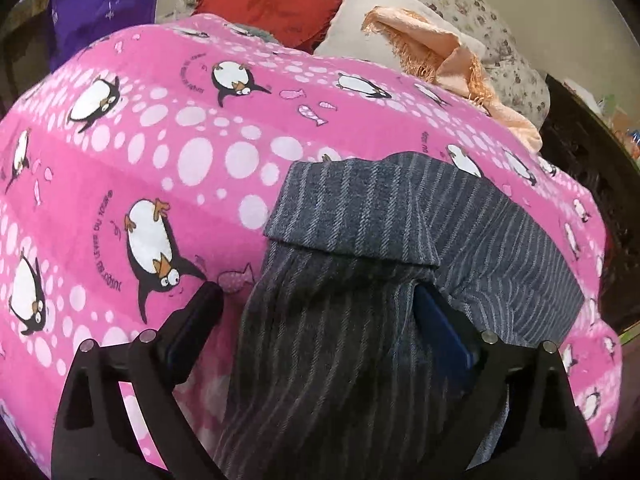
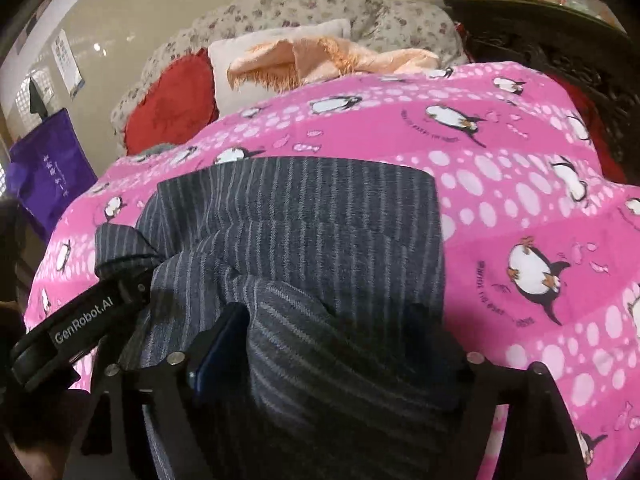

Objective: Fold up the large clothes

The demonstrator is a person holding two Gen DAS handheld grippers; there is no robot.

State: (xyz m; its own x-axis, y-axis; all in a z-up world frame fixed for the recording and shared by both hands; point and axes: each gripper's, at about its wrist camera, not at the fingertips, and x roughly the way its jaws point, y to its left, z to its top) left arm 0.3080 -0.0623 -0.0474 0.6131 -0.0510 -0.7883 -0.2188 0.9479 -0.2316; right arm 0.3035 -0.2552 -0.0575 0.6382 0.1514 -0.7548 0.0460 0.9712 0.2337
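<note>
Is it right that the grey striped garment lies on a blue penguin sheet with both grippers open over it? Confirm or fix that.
One thing is wrong: the penguin sheet is pink, not blue, as both wrist views show. The grey striped garment does lie on it, and the left gripper and right gripper are open over it.

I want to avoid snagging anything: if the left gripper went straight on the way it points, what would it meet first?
Most likely the grey striped garment: it lies right between the left gripper's open fingers and ahead of them, on the pink penguin blanket. Depth is unclear.
</note>
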